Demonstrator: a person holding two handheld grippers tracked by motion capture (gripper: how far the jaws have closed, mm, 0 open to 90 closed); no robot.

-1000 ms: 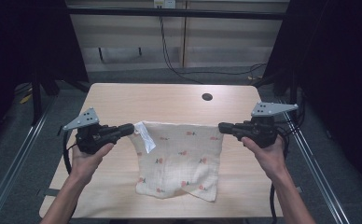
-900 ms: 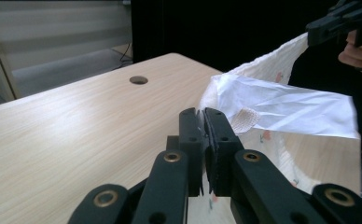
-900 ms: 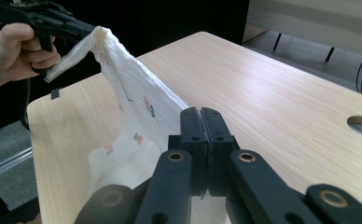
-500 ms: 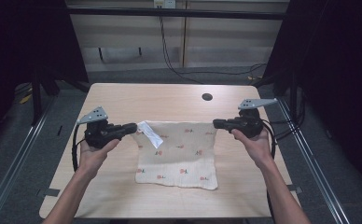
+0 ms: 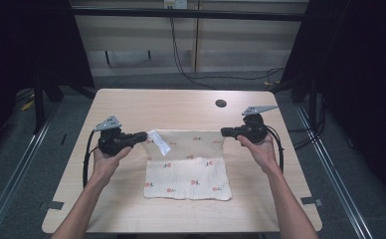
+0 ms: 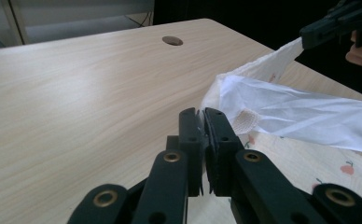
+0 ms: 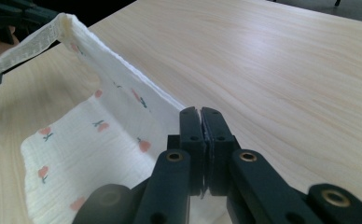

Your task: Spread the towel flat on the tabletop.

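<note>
We see a cream, crinkled gauze cloth (image 5: pixel 187 164) with small red fruit prints on the pale wooden table (image 5: pixel 181 107), its far corners pinched: left gripper (image 5: pixel 140 135) clenched on one, right gripper (image 5: pixel 224 132) on the other.

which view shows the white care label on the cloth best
The left gripper view: the label spreads wide and close beside the left hand-held gripper, which pinches the cloth. The high view shows it as a small strip; the right gripper view shows it far off.
</note>
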